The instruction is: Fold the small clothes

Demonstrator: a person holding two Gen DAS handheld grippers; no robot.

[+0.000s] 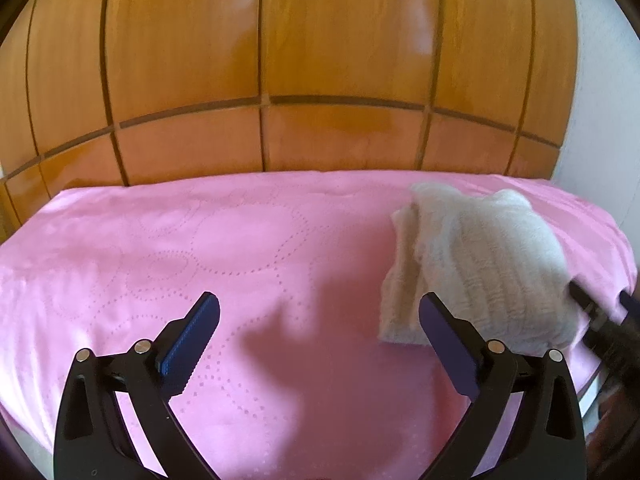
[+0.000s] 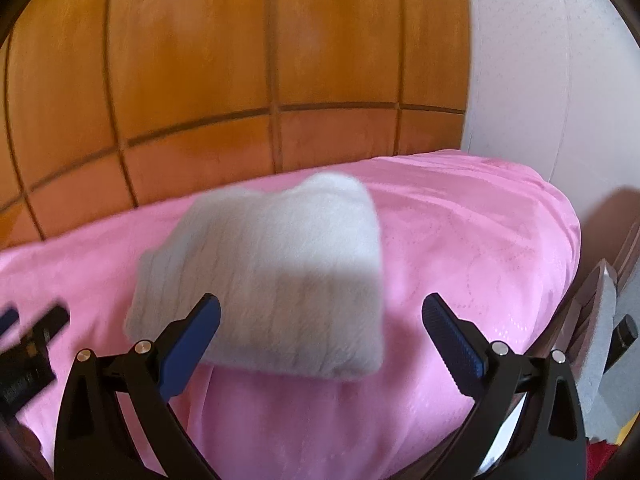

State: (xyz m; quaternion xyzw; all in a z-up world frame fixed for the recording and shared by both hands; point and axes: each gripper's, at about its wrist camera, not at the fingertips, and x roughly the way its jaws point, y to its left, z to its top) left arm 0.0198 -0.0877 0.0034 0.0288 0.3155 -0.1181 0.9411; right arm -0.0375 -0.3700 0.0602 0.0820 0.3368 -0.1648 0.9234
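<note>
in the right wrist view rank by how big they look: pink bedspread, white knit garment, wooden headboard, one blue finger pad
1-2. wooden headboard and pink bedspread: about alike, not ranked.
3. white knit garment, folded.
4. blue finger pad, smallest though nearest the camera.

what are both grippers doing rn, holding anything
Left gripper: open, holding nothing, over the pink cover.
Right gripper: open, holding nothing; the white garment lies folded ahead of it.
</note>
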